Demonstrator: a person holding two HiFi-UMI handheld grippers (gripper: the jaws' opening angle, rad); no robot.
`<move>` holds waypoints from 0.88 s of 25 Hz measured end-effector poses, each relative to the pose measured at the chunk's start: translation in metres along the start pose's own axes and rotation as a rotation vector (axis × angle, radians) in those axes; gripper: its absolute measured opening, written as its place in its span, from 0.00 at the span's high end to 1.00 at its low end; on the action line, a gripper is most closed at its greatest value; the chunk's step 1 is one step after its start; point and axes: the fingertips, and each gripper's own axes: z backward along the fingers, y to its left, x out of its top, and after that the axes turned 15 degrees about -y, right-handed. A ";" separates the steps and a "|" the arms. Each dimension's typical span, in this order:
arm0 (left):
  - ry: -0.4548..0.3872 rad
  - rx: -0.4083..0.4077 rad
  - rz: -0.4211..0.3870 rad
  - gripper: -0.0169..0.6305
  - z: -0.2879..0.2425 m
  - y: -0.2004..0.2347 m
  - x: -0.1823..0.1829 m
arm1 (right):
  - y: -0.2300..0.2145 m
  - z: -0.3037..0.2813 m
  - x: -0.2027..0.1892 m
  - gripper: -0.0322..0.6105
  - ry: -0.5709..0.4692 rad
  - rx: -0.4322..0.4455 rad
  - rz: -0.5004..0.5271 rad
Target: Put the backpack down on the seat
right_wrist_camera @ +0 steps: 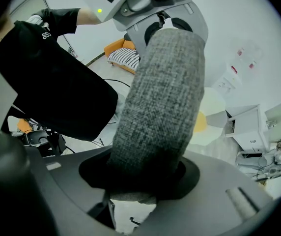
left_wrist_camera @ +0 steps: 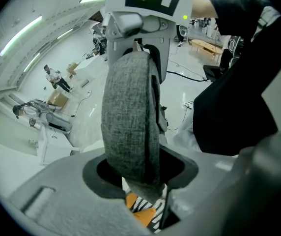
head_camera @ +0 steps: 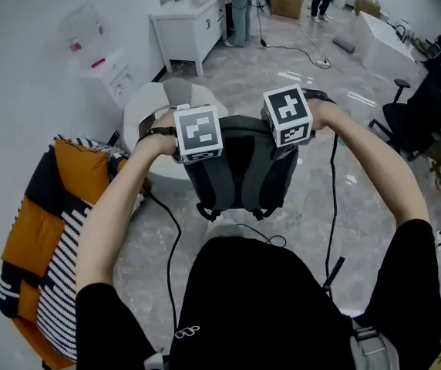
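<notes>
A grey backpack point(head_camera: 240, 168) hangs in the air in front of me, over the marble floor. My left gripper point(head_camera: 193, 159) is shut on one padded grey strap point(left_wrist_camera: 130, 117), which runs up through its jaws. At the pack's right top corner my right gripper point(head_camera: 287, 146) is shut on the other padded strap point(right_wrist_camera: 162, 97). Both grippers point down, their marker cubes facing up. An orange armchair with striped cushions point(head_camera: 51, 237) stands at the left. A white round seat point(head_camera: 147, 110) is just beyond the backpack, partly hidden by it.
Black cables point(head_camera: 170, 237) trail over the floor below the pack. A white cabinet point(head_camera: 190, 25) stands against the back wall, with people point(head_camera: 240, 6) near it. A black office chair point(head_camera: 413, 114) is at the right, a white table point(head_camera: 382, 41) behind it.
</notes>
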 end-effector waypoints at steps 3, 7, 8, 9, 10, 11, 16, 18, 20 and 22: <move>-0.004 0.016 -0.020 0.69 0.000 0.006 0.009 | -0.002 0.003 -0.008 0.60 0.008 -0.009 -0.011; -0.013 0.017 -0.050 0.69 -0.008 0.017 0.020 | -0.006 0.009 -0.021 0.60 0.017 -0.024 -0.025; -0.017 0.018 -0.055 0.69 -0.010 0.020 0.022 | -0.008 0.011 -0.025 0.60 0.020 -0.026 -0.027; -0.020 0.019 -0.060 0.69 -0.012 0.024 0.024 | -0.011 0.013 -0.028 0.60 0.024 -0.029 -0.029; -0.023 0.018 -0.066 0.69 -0.013 0.028 0.026 | -0.013 0.015 -0.031 0.60 0.027 -0.033 -0.034; -0.025 0.014 -0.074 0.69 -0.015 0.033 0.027 | -0.017 0.016 -0.033 0.60 0.031 -0.040 -0.043; -0.030 0.009 -0.120 0.69 -0.031 0.066 0.034 | -0.041 0.023 -0.052 0.60 0.077 -0.101 -0.067; -0.036 0.008 -0.135 0.69 -0.039 0.081 0.041 | -0.052 0.026 -0.064 0.60 0.079 -0.118 -0.081; -0.028 -0.003 -0.150 0.69 -0.051 0.098 0.044 | -0.066 0.026 -0.077 0.60 0.074 -0.126 -0.106; -0.021 -0.017 -0.172 0.69 -0.067 0.119 0.043 | -0.085 0.022 -0.092 0.60 0.063 -0.129 -0.131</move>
